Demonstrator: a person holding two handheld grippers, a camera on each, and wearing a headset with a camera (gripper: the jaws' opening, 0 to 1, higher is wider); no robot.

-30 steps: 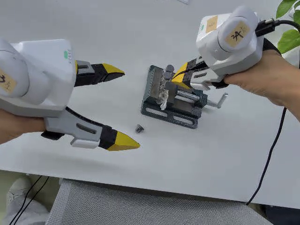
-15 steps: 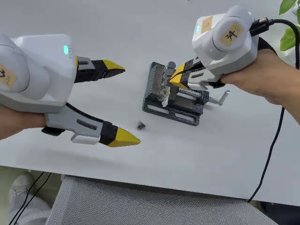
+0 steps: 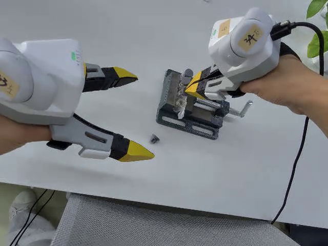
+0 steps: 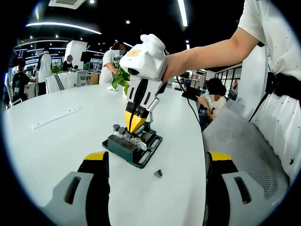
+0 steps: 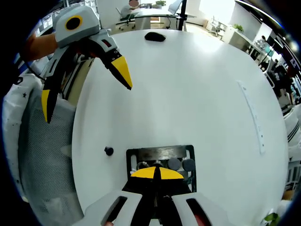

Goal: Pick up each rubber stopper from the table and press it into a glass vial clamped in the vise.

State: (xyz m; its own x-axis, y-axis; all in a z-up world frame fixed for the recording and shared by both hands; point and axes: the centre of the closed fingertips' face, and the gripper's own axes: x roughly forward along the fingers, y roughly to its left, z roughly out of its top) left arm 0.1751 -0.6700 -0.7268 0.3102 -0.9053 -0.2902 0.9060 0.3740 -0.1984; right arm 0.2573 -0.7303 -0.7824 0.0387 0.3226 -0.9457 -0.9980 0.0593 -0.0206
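Bare table (image 3: 154, 46) all round loose stopper (image 3: 153, 138); right claw (image 3: 192, 86) close over vise (image 3: 180, 122) top, blocking access from above.

Bright ceiling strips (image 4: 182, 12) w/ soft shadows on table (image 3: 230, 169), pics sharp, 2 gripper views edge-warped.

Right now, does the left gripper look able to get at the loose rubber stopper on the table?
Probably yes. The left gripper is wide open, and the rubber stopper lies alone on bare table between it and the vise. The right gripper is over the vise, off that path.
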